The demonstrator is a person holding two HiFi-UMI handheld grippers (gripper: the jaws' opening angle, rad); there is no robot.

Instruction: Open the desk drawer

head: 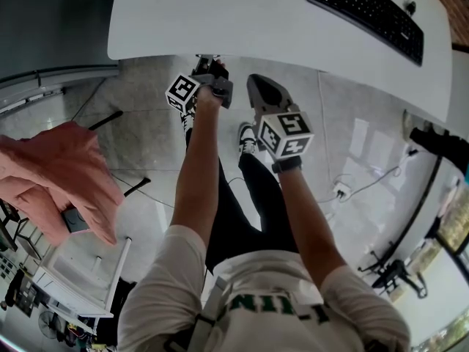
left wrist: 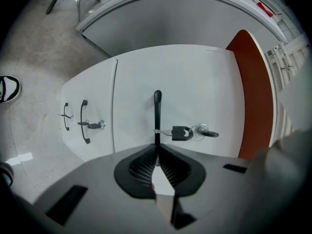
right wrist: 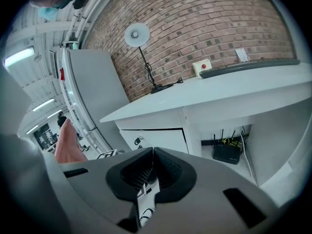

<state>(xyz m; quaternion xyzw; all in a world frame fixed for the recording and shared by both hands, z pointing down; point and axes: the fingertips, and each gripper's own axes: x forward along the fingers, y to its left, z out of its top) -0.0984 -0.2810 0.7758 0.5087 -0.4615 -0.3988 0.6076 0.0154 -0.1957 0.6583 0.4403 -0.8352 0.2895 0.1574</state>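
The white drawer front (left wrist: 195, 91) fills the middle of the left gripper view, turned on its side. Its thin black handle (left wrist: 157, 111) runs straight into my left gripper (left wrist: 157, 149), which is shut on the handle's near end. A black-headed key (left wrist: 181, 132) sticks in the lock just beside the handle. In the head view, my left gripper (head: 210, 70) reaches under the edge of the white desk (head: 220, 20). My right gripper (head: 258, 85) is held beside it, away from the drawer. In its own view the right gripper (right wrist: 152, 152) is shut with nothing between the pads.
Another cabinet front with two black handles (left wrist: 84, 121) and a key stands next to the drawer. A keyboard (head: 366, 9) lies on the desk, a lamp (right wrist: 137, 34) at its far end. A router (right wrist: 226, 152) and cables sit under it. A pink jacket (head: 58, 182) hangs on the left.
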